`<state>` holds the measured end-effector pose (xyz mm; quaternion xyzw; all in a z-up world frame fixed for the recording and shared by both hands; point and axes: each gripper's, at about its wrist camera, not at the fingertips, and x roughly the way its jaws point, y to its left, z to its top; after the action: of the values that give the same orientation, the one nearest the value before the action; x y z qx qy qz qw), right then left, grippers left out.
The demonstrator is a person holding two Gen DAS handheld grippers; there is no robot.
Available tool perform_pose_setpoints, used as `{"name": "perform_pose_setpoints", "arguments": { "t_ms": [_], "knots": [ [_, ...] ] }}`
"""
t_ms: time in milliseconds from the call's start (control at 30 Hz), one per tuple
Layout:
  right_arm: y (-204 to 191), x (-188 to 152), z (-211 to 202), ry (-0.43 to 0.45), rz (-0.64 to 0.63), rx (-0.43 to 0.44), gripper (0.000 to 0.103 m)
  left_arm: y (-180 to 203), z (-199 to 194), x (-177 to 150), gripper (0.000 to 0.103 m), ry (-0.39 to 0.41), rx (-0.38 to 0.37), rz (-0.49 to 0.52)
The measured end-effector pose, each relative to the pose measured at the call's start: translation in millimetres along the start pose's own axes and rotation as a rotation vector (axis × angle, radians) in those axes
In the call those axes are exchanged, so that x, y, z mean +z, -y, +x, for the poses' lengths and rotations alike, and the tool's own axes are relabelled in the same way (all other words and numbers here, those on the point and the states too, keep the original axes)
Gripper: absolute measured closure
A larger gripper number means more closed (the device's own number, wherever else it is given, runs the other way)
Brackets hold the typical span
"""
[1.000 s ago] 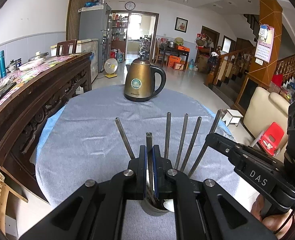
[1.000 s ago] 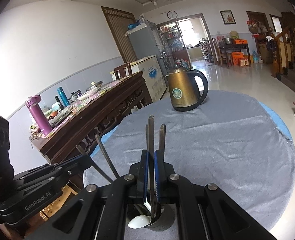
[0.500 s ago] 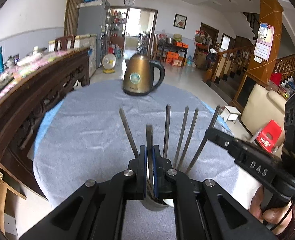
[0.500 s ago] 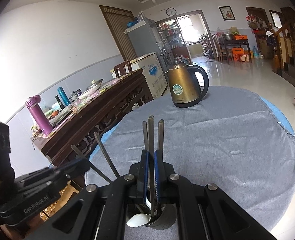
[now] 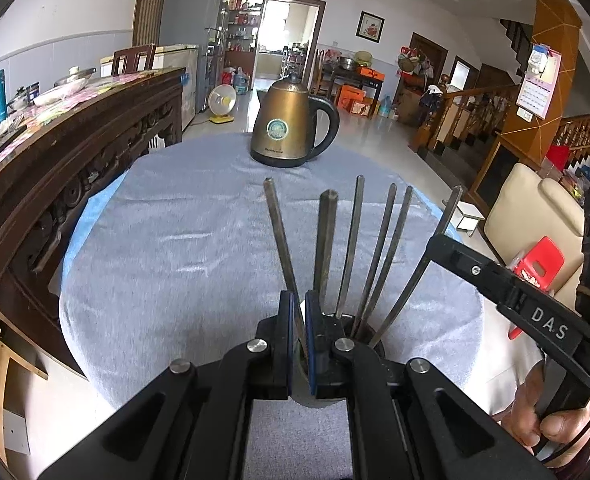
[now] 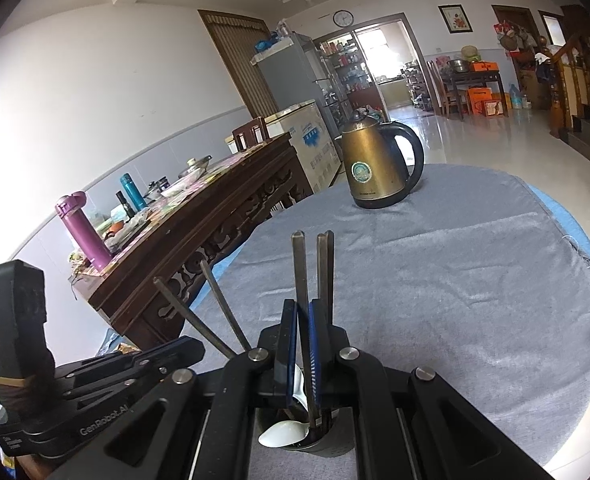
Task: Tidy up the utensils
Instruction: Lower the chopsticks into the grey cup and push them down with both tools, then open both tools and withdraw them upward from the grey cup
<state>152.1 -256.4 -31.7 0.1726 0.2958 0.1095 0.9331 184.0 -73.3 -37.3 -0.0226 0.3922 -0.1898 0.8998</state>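
Note:
Several metal chopsticks stand fanned out in a dark holder cup near the front edge of the grey-clothed round table. My left gripper is just over the cup, shut on one chopstick. My right gripper is shut on another chopstick whose lower end is in the cup; a white spoon lies in it too. In the left wrist view the right gripper comes in from the right. In the right wrist view the left gripper shows at lower left.
A bronze electric kettle stands at the far side of the table. A dark carved sideboard loaded with bottles and dishes runs along the left. A cream chair and a red stool are on the right. A hand holds the right gripper.
My left gripper has sunk a little toward the cup with its chopstick, and the fanned chopsticks look larger and nearer. The right gripper has stayed in place.

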Motion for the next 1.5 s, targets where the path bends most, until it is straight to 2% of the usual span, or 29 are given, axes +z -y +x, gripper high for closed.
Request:
{"name": "perform_pose_setpoints", "arguments": {
  "t_ms": [633,1233,1433,1467,1500],
  "knots": [
    [0.3,-2.0,13.6,-0.030,0.011,0.020,0.096,-3.2,13.2,1.6,0.098,-0.026,-0.012,-0.004],
    [13.8,-3.6,23.7,-0.045,0.051,-0.005,0.096,-2.1,28.7,6.9,0.098,-0.047,-0.022,-0.005],
    [23.1,-5.0,23.5,-0.065,0.124,0.046,0.092,-6.7,30.7,8.3,0.098,-0.065,-0.040,-0.024],
    [22.4,-4.5,21.9,-0.060,0.118,0.048,0.086,-6.7,29.9,8.5,0.098,-0.066,-0.047,-0.024],
    [20.4,-4.0,20.0,-0.053,0.110,0.051,0.072,-7.1,28.9,8.8,0.098,-0.066,-0.052,-0.026]
  ]
}}
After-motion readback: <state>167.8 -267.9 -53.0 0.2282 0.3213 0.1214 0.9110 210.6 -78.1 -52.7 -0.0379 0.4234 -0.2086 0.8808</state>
